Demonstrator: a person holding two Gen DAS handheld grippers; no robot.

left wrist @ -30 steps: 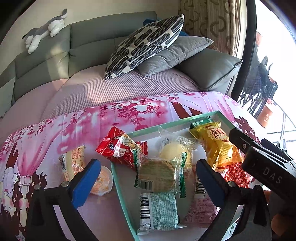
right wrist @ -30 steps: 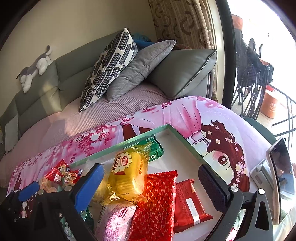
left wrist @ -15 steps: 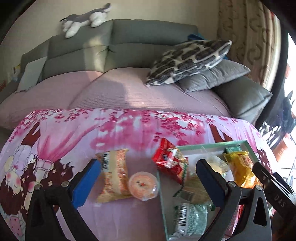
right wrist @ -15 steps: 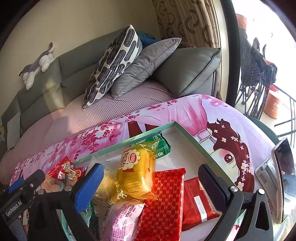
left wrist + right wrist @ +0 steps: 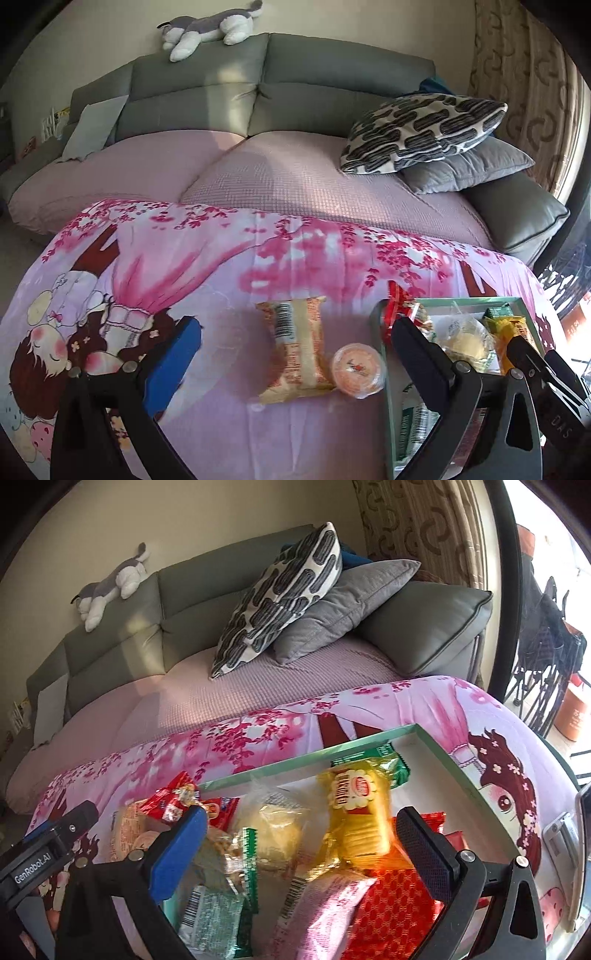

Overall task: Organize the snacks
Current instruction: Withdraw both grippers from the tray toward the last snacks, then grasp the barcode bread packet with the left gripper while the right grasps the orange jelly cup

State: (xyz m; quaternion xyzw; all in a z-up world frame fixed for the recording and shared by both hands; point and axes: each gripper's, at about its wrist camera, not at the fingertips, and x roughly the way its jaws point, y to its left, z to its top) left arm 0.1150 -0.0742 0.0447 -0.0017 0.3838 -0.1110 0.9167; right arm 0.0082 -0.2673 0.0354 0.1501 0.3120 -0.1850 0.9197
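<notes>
**Two snacks lie outside the tray, both claws spread and empty**

The left claw [image 5: 295, 354] hangs with its jaws wide apart and nothing between them, above a table draped in a pink cartoon-print cloth [image 5: 207, 258]. Between its fingers on the cloth lie a beige wafer packet [image 5: 295, 347], barcode up, and a small round jelly cup [image 5: 357, 369] touching the packet's right edge. Just right of the cup stands the green-rimmed tray [image 5: 380, 373].

The right claw [image 5: 299, 845] is also spread, gripping nothing, over the tray [image 5: 295, 768]. Inside it sit a yellow biscuit pack [image 5: 360, 812], a clear-wrapped bun [image 5: 275, 830], a red patterned packet [image 5: 395, 912], a pink packet [image 5: 325, 904] and green-printed packets [image 5: 214, 919]. A red candy bag [image 5: 173, 801] rests on the tray's left rim. Behind the table stands a grey sofa [image 5: 258, 92].
</notes>
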